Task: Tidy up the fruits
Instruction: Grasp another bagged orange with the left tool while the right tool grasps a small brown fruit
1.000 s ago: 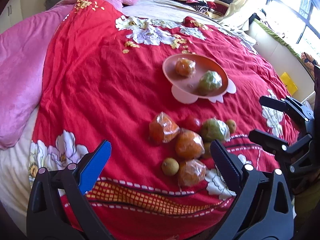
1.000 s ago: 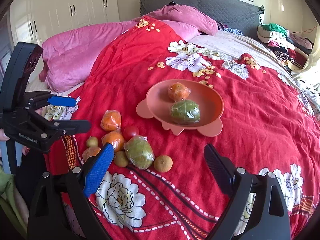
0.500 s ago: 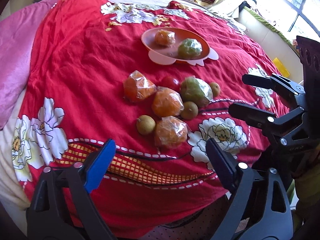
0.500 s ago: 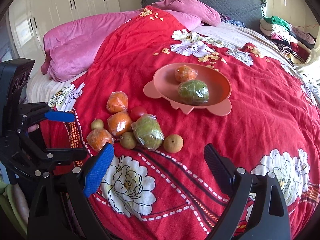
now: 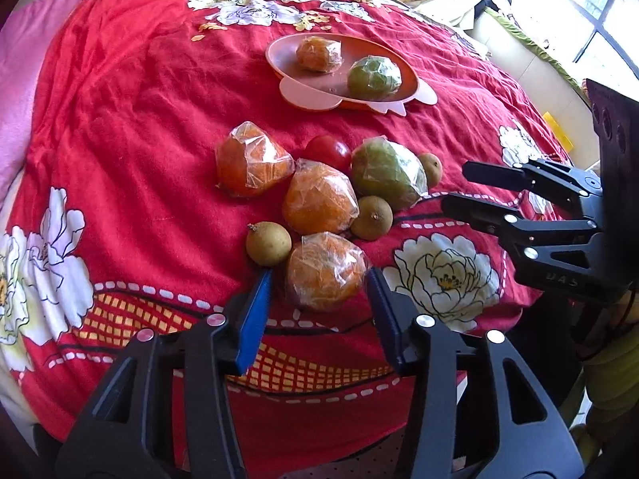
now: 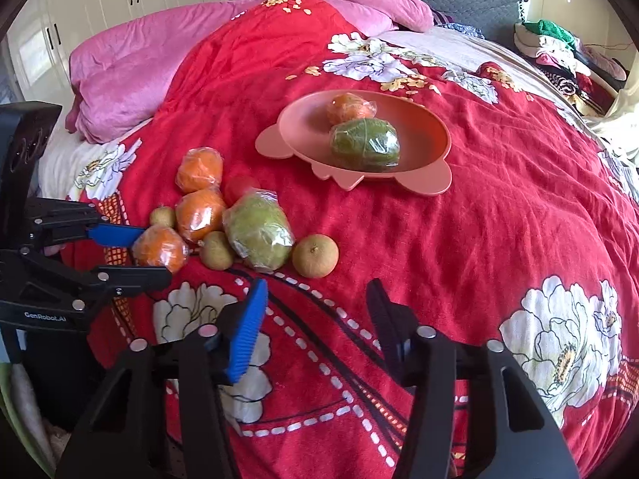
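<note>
You cannot see the whole tomato [image 6: 239,186] from the right wrist, because the green wrapped fruit [image 6: 259,237] and an orange [image 6: 199,214] cover most of it. In the left wrist view the small brown fruit [image 5: 432,167] is half hidden behind that green fruit. The clothes pile [image 6: 559,56] at the bed's far side is too small to tell apart.

Bright daylight from the window [image 5: 607,12]; sharp centre; fisheye bending, dark corners.
</note>
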`<act>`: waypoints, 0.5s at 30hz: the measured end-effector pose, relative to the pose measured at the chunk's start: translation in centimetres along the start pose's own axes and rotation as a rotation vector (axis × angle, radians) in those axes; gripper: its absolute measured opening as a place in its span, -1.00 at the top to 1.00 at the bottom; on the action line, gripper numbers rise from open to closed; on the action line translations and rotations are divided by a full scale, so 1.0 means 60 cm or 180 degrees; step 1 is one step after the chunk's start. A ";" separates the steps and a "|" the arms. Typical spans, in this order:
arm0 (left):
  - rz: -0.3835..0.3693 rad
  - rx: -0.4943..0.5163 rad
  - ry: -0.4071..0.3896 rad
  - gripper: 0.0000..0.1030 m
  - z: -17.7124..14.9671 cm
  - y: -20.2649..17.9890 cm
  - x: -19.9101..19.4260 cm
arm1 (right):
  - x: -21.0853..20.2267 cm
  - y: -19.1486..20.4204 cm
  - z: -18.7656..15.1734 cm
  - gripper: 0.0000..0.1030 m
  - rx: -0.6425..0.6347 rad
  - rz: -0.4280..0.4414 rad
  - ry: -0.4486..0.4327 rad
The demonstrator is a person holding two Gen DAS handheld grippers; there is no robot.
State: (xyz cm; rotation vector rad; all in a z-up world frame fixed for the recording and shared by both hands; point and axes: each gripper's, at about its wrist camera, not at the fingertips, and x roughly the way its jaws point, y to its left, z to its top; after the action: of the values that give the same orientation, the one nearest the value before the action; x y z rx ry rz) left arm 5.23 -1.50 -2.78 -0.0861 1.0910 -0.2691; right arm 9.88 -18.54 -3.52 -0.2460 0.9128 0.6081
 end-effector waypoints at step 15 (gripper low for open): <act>-0.0049 -0.0017 0.0031 0.36 0.008 0.007 0.014 | 0.045 -0.007 0.031 0.41 -0.0240 0.0081 0.0040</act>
State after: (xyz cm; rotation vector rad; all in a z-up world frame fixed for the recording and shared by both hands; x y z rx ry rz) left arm 6.09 -1.31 -3.34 -0.0981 1.1010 -0.2807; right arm 12.64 -17.01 -4.58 -0.3067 0.9073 0.6657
